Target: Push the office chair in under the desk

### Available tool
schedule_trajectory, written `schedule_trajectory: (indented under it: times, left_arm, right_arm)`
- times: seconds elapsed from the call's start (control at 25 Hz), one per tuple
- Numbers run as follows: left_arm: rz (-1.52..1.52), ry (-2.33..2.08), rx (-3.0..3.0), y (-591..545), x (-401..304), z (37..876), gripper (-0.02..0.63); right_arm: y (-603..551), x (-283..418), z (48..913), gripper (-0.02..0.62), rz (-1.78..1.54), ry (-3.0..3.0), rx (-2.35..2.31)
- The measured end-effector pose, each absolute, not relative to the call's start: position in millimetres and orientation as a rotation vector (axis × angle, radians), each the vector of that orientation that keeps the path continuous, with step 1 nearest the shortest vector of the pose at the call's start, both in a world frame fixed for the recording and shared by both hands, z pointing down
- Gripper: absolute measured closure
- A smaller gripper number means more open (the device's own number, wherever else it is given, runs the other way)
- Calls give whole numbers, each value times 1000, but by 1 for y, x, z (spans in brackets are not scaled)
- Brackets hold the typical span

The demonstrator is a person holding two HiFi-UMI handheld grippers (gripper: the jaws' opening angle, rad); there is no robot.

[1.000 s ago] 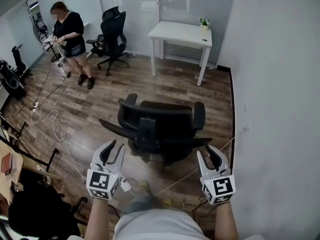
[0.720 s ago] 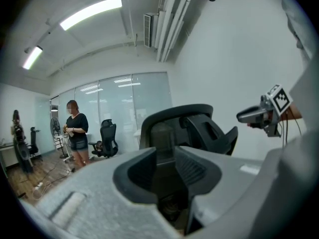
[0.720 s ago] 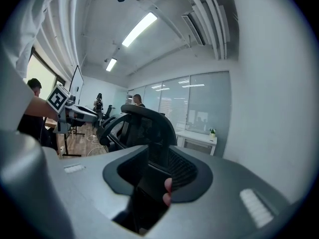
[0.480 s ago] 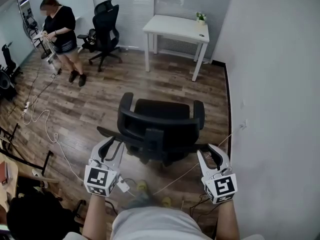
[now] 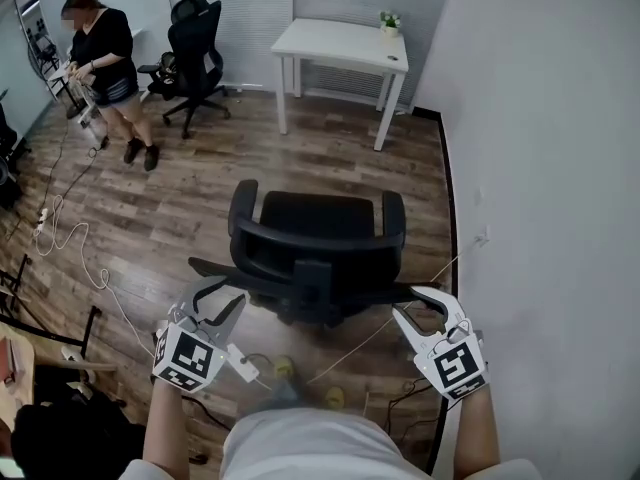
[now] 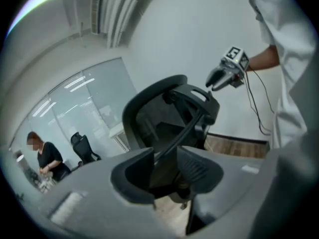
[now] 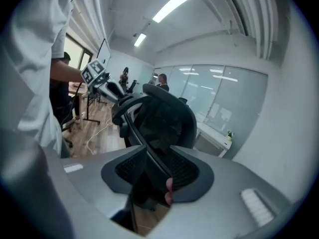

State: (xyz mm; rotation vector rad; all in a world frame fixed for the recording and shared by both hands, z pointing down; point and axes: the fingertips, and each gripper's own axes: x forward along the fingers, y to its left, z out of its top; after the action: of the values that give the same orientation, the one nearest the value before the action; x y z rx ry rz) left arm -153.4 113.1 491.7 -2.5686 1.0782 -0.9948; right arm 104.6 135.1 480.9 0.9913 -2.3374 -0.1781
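Observation:
The black office chair [image 5: 320,230] stands in mid-floor with its backrest toward me. The white desk [image 5: 335,40] is against the far wall, well apart from it. My left gripper [image 5: 215,296] is at the left end of the backrest's top edge and my right gripper [image 5: 422,303] at the right end. Both sets of jaws have just been opening. In the left gripper view the chair [image 6: 159,118] has its thin edge running between the left gripper [image 6: 167,166] jaws, with a gap showing. In the right gripper view the chair [image 7: 164,118] edge crosses between the right gripper [image 7: 149,168] jaws likewise.
A person [image 5: 95,53] stands at the far left beside a second black chair [image 5: 190,38]. White cables [image 5: 70,238] trail over the wood floor on the left and near my feet. A white wall [image 5: 540,168] runs close along the right. A small plant [image 5: 388,18] sits on the desk.
Both grippers have moved forward and down to the backrest's ends and rolled outward. Their jaws stand wider. The chair and desk sit a little higher in the head view.

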Motion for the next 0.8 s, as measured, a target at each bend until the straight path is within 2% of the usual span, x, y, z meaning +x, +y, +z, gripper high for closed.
schedule_trajectory:
  times: [0.2,0.8]
  left_arm:
    - [-1230,866,-2413,112,-154,508,445]
    - [-1415,611,-2226,101,-156,521,420]
  right_arm:
    - [139,95,498,462,-229,-2210,814]
    - [127,83,520,456,-341,-1974,612]
